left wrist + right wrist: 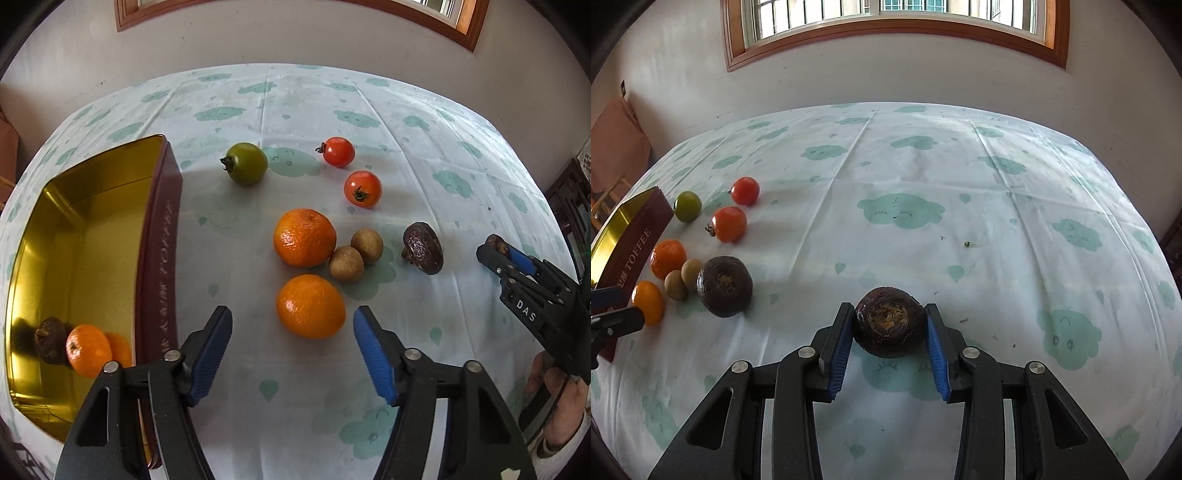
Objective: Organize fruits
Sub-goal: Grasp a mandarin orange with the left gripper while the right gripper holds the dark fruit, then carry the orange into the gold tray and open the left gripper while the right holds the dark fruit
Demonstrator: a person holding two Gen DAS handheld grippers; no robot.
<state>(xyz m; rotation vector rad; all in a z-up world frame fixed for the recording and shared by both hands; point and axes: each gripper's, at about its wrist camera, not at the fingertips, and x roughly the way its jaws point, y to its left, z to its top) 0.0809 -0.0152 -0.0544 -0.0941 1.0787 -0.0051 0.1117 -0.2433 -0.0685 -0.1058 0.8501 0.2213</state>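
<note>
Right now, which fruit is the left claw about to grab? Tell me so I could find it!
Find the gold tin with dark red sides on the cloud-print tablecloth. Beside it two oranges lie one behind the other. It's the nearer orange, straight ahead of the open left claw; unlike the farther orange, no small brown fruit touches it.

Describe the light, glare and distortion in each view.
Left wrist view: the gold tin mirrors the orange inside, fisheye bends the tablecloth, soft shadows. Right wrist view: bright window backlight, curved table edge, sharp focus.
</note>
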